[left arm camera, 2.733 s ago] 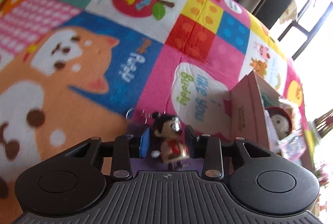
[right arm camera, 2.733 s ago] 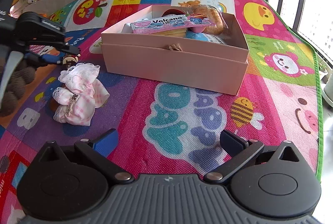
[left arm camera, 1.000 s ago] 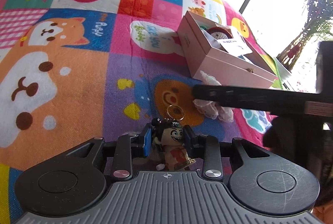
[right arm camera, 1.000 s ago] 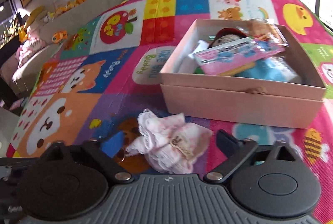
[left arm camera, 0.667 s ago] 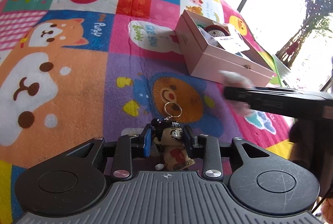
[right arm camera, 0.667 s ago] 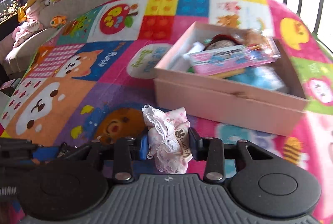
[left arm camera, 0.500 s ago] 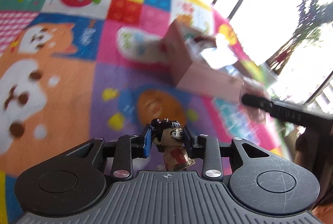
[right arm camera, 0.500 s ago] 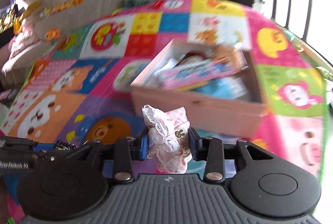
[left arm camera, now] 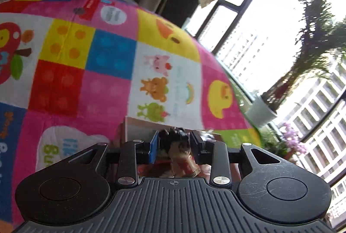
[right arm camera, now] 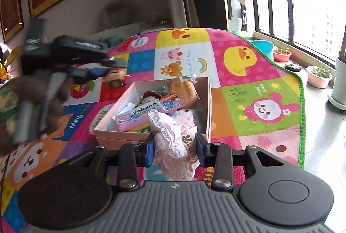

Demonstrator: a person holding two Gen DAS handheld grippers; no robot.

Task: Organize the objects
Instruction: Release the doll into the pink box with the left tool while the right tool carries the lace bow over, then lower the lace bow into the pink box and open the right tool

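Left gripper (left arm camera: 174, 147) clamps 1 figurine (left arm camera: 180, 154); right gripper (right arm camera: 175, 147) clamps 1 lace cloth (right arm camera: 173, 135) near 1 box (right arm camera: 208, 103).

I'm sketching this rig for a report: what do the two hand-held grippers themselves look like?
Both look alike. The left hand-held gripper and the right hand-held gripper have a ribbed dark grey body marked with a small crosshair, two round black housings with circular discs, black linkage arms with silver screws, and blue pads on black fingers. The left one's right housing is scratched. No cables or sleeves show clearly.
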